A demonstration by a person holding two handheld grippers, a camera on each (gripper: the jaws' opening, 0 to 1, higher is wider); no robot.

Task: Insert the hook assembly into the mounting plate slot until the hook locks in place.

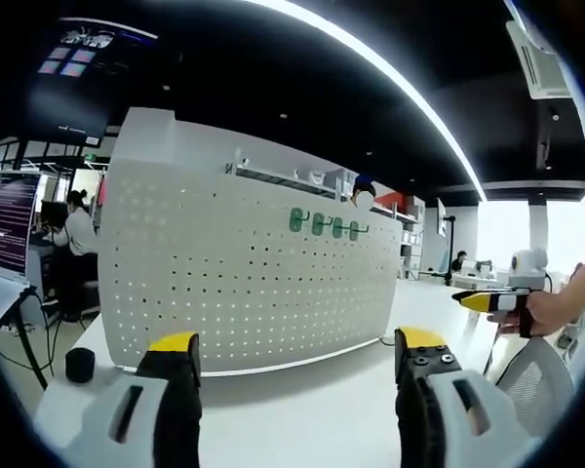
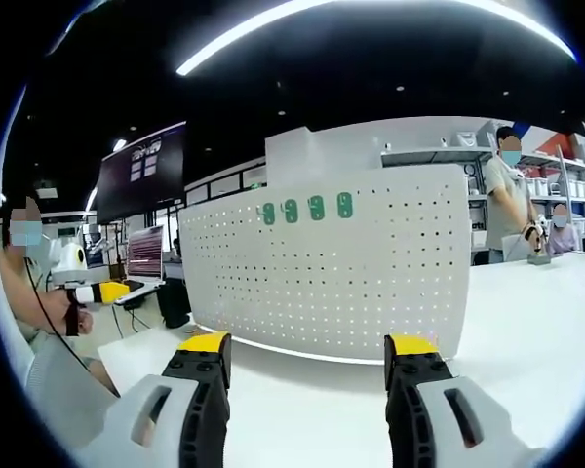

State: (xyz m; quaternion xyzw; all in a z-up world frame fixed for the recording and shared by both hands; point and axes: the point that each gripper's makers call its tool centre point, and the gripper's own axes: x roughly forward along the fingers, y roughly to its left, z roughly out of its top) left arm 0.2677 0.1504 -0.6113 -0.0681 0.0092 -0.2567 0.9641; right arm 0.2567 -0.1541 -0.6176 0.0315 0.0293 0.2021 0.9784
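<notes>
A white perforated mounting board (image 1: 244,263) stands upright on the white table (image 1: 302,409). Several green hooks (image 1: 324,225) hang in a row near its top. My left gripper (image 1: 297,356) is open, well short of the board, with nothing between its yellow-tipped jaws. The other gripper (image 1: 487,300), held by a hand, comes in from the right. In the right gripper view the same board (image 2: 341,273) carries the green hooks (image 2: 306,210). My right gripper (image 2: 307,356) is open and empty in front of it. The left gripper (image 2: 102,292) shows at the left, held by a person.
A small black cylinder (image 1: 80,365) sits at the table's left corner. Monitors (image 1: 8,219) and a seated person (image 1: 76,234) are at the far left. A standing person (image 2: 510,200) and shelves are behind the board on the right. A white camera (image 1: 528,265) stands at the right.
</notes>
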